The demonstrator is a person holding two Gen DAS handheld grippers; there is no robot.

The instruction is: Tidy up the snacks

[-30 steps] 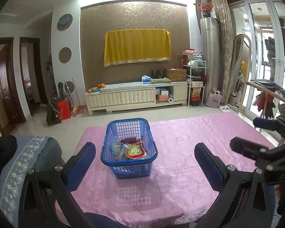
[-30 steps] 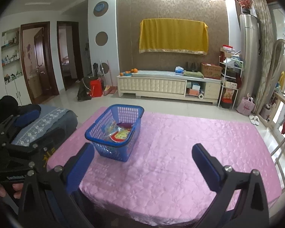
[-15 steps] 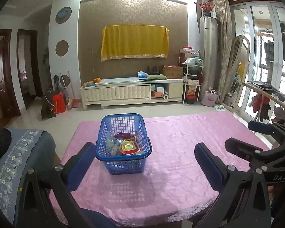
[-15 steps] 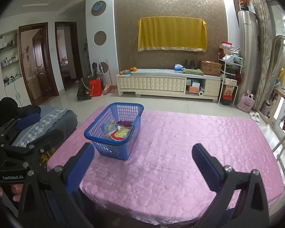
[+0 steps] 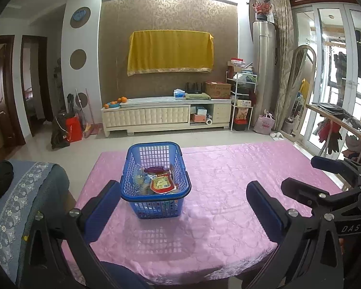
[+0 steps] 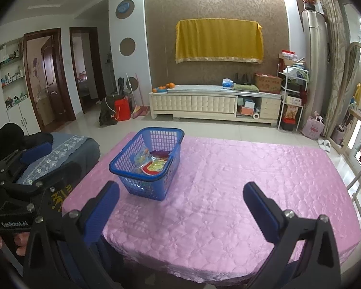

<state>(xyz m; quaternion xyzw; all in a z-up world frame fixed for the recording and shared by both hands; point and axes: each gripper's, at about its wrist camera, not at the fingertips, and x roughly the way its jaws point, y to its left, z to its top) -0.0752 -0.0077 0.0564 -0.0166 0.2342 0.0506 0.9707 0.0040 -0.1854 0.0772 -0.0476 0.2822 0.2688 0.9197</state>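
Observation:
A blue plastic basket [image 5: 156, 207] [image 6: 144, 190] stands on the pink tablecloth [image 5: 228, 192] [image 6: 228, 180] toward the table's left side. Several snack packets [image 5: 160, 183] [image 6: 155, 166] lie inside it, the top one red and yellow. My left gripper [image 5: 183, 204] is open, held back from the near table edge with the basket just beyond its left finger. My right gripper [image 6: 180, 207] is open and empty, with the basket ahead and left. The left gripper's body [image 6: 16, 175] shows at the left of the right wrist view.
A chair with a grey lace-trimmed cover [image 5: 24, 192] [image 6: 60, 149] stands against the table's left side. Beyond the table are tiled floor [image 5: 192, 137] and a cream TV cabinet [image 5: 166, 115]. A wooden rail with hanging clothes [image 5: 337, 125] runs along the right.
Both grippers rose and tilted slightly, so the basket sits lower and nearer the left finger in the left wrist view. Jaws stayed open. The basket has not moved.

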